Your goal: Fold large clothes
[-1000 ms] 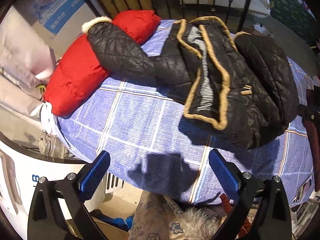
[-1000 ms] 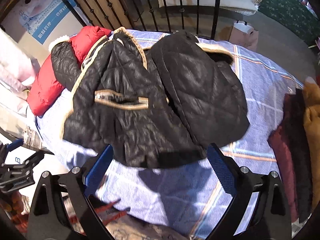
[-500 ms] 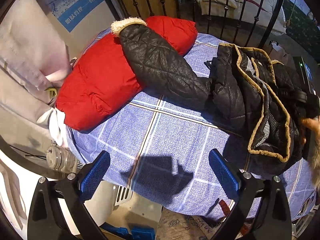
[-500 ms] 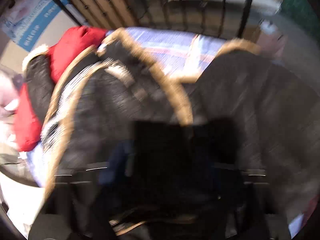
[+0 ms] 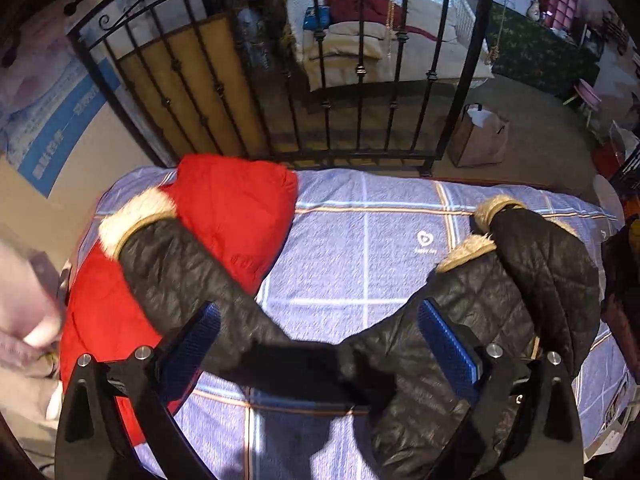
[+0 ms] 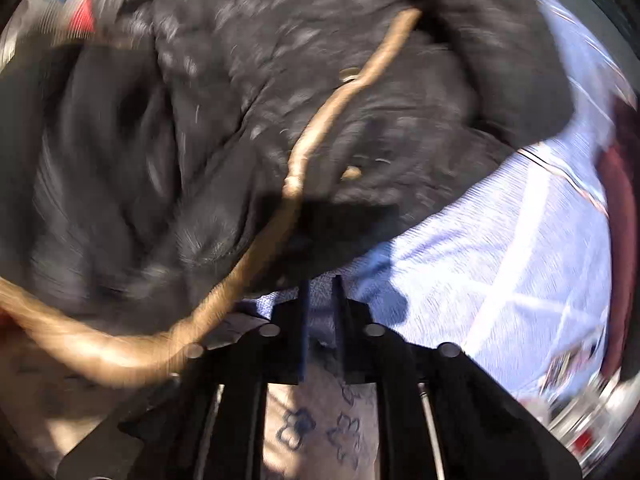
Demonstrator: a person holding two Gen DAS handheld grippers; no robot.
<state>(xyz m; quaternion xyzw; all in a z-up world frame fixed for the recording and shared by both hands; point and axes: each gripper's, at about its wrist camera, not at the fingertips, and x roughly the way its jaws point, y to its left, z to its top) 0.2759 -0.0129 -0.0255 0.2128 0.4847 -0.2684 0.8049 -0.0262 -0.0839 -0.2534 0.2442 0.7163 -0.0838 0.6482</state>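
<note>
On the checked sheet (image 5: 360, 264), a black jacket (image 5: 472, 320) lies bunched.

i count one black jacket (image 5: 460, 320), one red jacket (image 5: 236, 216), one checked sheet (image 5: 360, 248), one paper bag (image 5: 478, 136), two grippers.

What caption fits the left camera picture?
Open left gripper over a black jacket whose sleeve lies across a red coat.
</note>
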